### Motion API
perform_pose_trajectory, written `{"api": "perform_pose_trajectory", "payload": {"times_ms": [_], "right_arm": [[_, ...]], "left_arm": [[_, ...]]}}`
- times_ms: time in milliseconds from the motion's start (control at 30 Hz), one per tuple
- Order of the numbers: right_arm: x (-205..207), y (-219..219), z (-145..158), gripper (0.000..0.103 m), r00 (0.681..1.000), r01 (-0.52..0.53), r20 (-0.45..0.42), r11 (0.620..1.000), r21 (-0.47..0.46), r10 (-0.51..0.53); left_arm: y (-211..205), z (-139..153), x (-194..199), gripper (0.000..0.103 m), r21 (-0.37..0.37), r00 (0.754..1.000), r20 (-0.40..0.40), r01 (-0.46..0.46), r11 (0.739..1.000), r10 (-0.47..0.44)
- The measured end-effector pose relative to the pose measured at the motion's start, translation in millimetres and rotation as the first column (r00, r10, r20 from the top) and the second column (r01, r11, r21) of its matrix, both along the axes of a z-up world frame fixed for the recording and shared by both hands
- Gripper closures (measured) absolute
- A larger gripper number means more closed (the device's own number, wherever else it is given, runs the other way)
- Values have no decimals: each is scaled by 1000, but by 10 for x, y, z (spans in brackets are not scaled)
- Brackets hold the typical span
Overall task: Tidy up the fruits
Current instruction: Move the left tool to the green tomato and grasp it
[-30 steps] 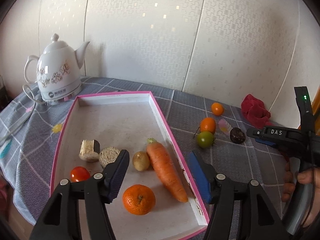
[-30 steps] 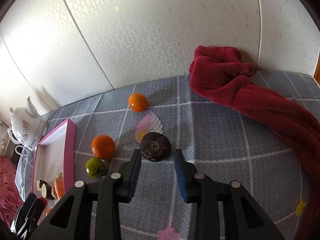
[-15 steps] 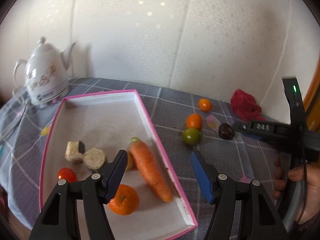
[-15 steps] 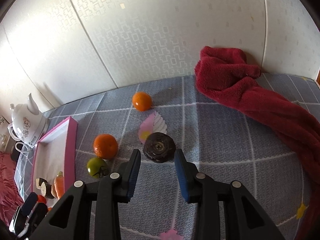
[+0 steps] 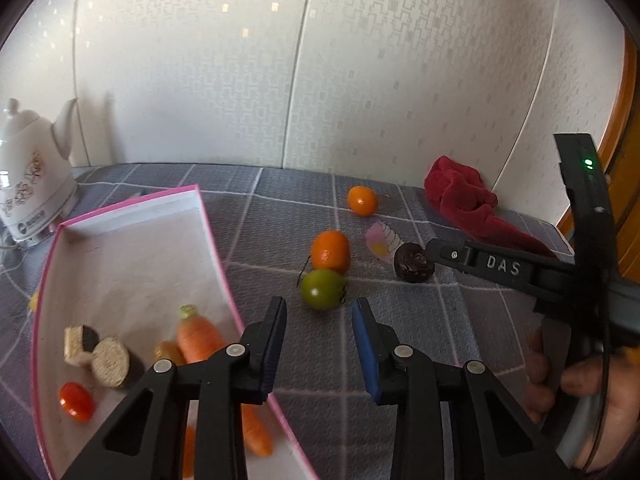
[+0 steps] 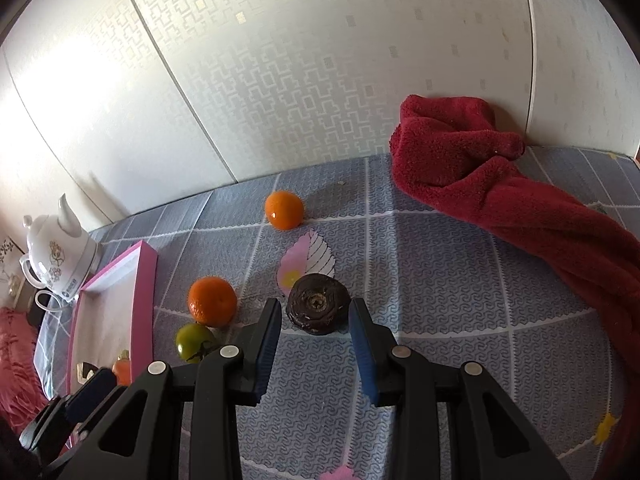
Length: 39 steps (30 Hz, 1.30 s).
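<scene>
My left gripper hovers over the grey checked cloth just right of the pink box. Its jaws are closing with nothing between them. A green tomato lies just beyond its tips, touching an orange. A smaller orange sits farther back. My right gripper is open, and a dark round fruit sits right at its tips, untouched. The box holds a carrot, a red tomato, cut pieces and an orange half hidden behind my left finger.
A white kettle stands behind the box at the far left. A red towel lies along the wall at the right. A person's hand holds the right gripper. The wall closes off the back.
My left gripper has swung right, from over the box to the cloth in front of the green tomato, and its jaws have narrowed. The right gripper has stayed put.
</scene>
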State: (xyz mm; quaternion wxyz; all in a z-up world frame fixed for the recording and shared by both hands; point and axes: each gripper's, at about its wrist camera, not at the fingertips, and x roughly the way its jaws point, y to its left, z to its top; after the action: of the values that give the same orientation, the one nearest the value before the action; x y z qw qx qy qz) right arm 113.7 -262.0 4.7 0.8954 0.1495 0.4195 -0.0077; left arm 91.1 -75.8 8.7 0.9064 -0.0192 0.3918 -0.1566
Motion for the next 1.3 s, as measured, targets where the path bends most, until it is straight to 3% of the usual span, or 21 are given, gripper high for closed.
{"api": "perform_pose_trajectory", "payload": {"times_ms": [200,567,1033,1200,1300], "right_arm": [[11,15,38,68,1000,-10,22,1000,13,10],[56,16,52,68,999,-16,33,998,56,15],[71,108,57,68,997,-60,42,995,81,57],[133,163,32,68,993,-114,43,970,215,108],[180,260,40,68,988,-149,58,964,220,140]], "left_arm": [[-187,-127,258,69,32,998,-60,-1,1000,3],[-247,-368,559,68,5,986,-158,-47,999,47],[-74,-273,441,71,-26,993,-99,-67,997,64],[-25,-231,378,71,-19,996,-70,-65,998,63],[-2,-221,367,71,-21,996,-63,-66,998,64]]}}
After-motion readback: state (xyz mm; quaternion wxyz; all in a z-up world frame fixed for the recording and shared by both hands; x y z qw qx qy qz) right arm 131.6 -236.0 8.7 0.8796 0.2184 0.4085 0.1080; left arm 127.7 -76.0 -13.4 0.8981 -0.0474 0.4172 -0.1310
